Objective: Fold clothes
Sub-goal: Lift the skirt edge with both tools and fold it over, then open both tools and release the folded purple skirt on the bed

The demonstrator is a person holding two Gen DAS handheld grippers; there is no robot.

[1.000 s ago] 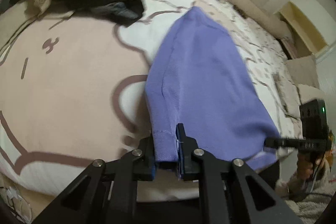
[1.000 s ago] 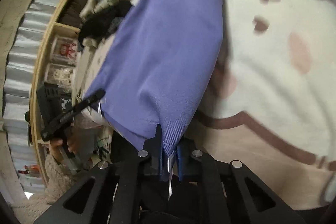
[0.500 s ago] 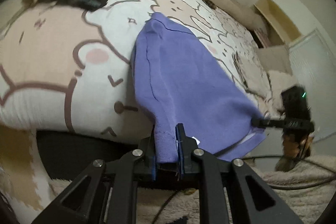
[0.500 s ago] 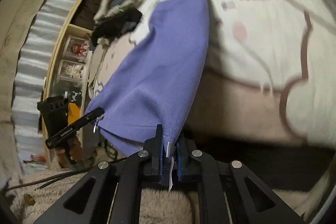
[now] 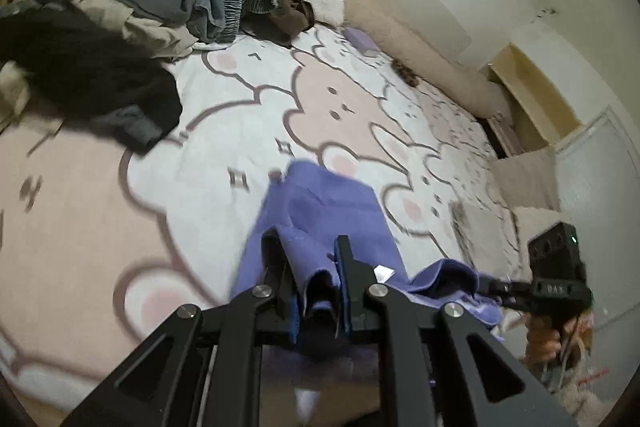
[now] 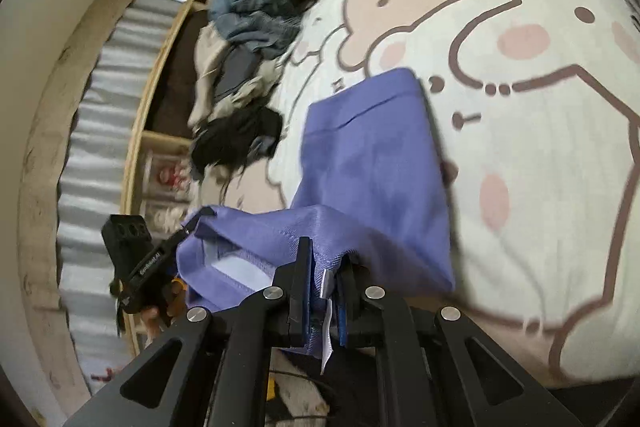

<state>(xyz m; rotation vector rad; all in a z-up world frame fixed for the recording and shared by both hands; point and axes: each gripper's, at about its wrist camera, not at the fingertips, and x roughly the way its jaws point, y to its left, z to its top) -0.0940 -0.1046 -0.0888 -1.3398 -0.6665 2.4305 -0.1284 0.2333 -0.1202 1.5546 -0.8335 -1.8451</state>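
The near hem of the soft purple knit garment (image 5: 320, 227) is clamped by the left gripper (image 5: 311, 279) and the right gripper (image 6: 325, 279); its far part lies on the bear-printed bedcover (image 5: 248, 115). The hem should be carried forward evenly, so that corners are met.

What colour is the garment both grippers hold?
Plain purple garment, with no pattern; the right wrist view shows it best.
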